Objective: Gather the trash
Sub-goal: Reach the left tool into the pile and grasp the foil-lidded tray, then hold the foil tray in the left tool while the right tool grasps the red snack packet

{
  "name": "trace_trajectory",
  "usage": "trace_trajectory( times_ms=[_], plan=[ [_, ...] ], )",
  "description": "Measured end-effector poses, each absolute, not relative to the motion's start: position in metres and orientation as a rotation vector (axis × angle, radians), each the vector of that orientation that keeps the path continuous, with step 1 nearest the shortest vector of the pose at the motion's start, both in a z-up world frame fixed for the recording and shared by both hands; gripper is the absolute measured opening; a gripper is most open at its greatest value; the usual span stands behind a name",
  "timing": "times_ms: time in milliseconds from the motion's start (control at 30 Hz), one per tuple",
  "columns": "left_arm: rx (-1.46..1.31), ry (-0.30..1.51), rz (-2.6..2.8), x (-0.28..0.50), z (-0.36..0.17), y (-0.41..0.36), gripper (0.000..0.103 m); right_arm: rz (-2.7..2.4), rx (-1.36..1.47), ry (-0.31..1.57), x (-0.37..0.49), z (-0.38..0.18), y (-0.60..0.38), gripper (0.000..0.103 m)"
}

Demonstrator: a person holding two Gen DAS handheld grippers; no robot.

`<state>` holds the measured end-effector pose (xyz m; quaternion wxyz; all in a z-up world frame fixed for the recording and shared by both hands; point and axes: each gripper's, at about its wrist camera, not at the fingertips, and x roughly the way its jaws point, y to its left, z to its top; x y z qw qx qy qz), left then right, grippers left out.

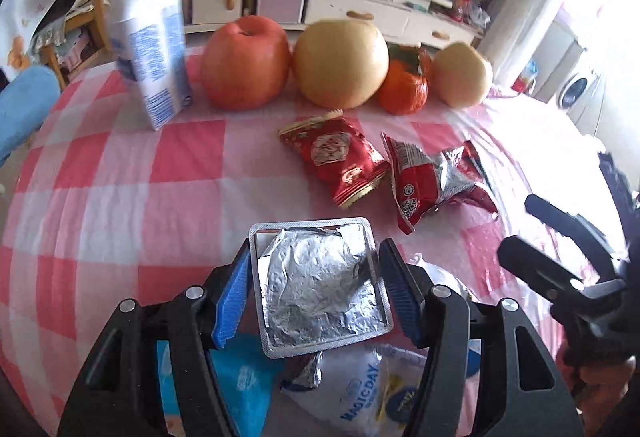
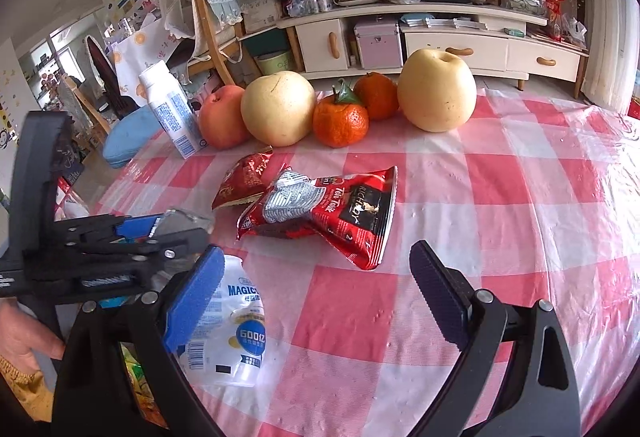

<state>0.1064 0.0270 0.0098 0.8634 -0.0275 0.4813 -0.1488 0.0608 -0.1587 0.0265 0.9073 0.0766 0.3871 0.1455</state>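
1. Left tongs [image 1: 316, 277]: clamped on a square foil tray [image 1: 320, 289], one pad against each side edge. The tray is held clear above the counter [image 1: 120, 177], its crumpled foil lid facing the camera.
2. Right tongs [image 2: 316, 293]: jaws wide apart, nothing between them, poised over bare checked cloth.
3. Below the tray, at the near counter edge: a white pouch [image 1: 360, 393] and a blue packet [image 1: 244, 385], both partly hidden by the left tongs.
4. Mid-counter: two red wrappers. The flat one [image 1: 340, 161] lies just left of the crumpled one [image 1: 436, 181], close together; contact cannot be confirmed.
5. Far side, in a row: milk carton [image 1: 152, 37], upright; apple [image 1: 246, 63]; large pear [image 1: 340, 63]; tangerine [image 1: 402, 89]; smaller pear [image 1: 462, 75]. The right view shows a second tangerine [image 2: 378, 95] behind.
6. A hand [image 2: 20, 341] shows at the left tongs' handle.
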Motion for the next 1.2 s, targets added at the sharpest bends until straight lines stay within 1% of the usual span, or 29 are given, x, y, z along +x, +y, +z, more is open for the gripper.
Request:
trace_trajectory(
  times_ms=[400, 500, 700, 733, 767, 867, 967, 1000, 1200],
  plan=[
    [-0.135, 0.867, -0.241, 0.058, 0.044, 0.088, 0.063, 0.381, 0.02, 0.77, 0.081, 0.046, -0.103, 0.094],
    [-0.142, 0.866, -0.235, 0.061, 0.044, 0.097, 0.063, 0.393, 0.005, 0.796, 0.097, 0.045, -0.088, 0.094],
    [-0.175, 0.868, -0.237, 0.061, 0.041, 0.112, 0.063, 0.367, -0.129, 0.883, 0.133, 0.03, -0.05, 0.094],
    [-0.177, 0.869, -0.241, 0.06, 0.041, 0.114, 0.063, 0.355, -0.15, 0.892, 0.136, 0.027, -0.046, 0.089],
    [-0.18, 0.87, -0.244, 0.06, 0.039, 0.116, 0.063, 0.35, -0.164, 0.907, 0.142, 0.024, -0.042, 0.082],
    [-0.177, 0.87, -0.239, 0.059, 0.036, 0.12, 0.063, 0.322, -0.186, 0.941, 0.155, 0.018, -0.037, 0.075],
    [-0.191, 0.876, -0.238, 0.06, 0.034, 0.125, 0.063, 0.329, -0.204, 0.964, 0.161, 0.013, -0.031, 0.061],
    [-0.196, 0.879, -0.237, 0.06, 0.032, 0.126, 0.063, 0.332, -0.217, 0.976, 0.161, 0.01, -0.029, 0.047],
    [-0.194, 0.87, -0.232, 0.056, 0.035, 0.13, 0.063, 0.335, -0.275, 0.975, 0.15, 0.007, -0.021, 0.044]
  ],
)
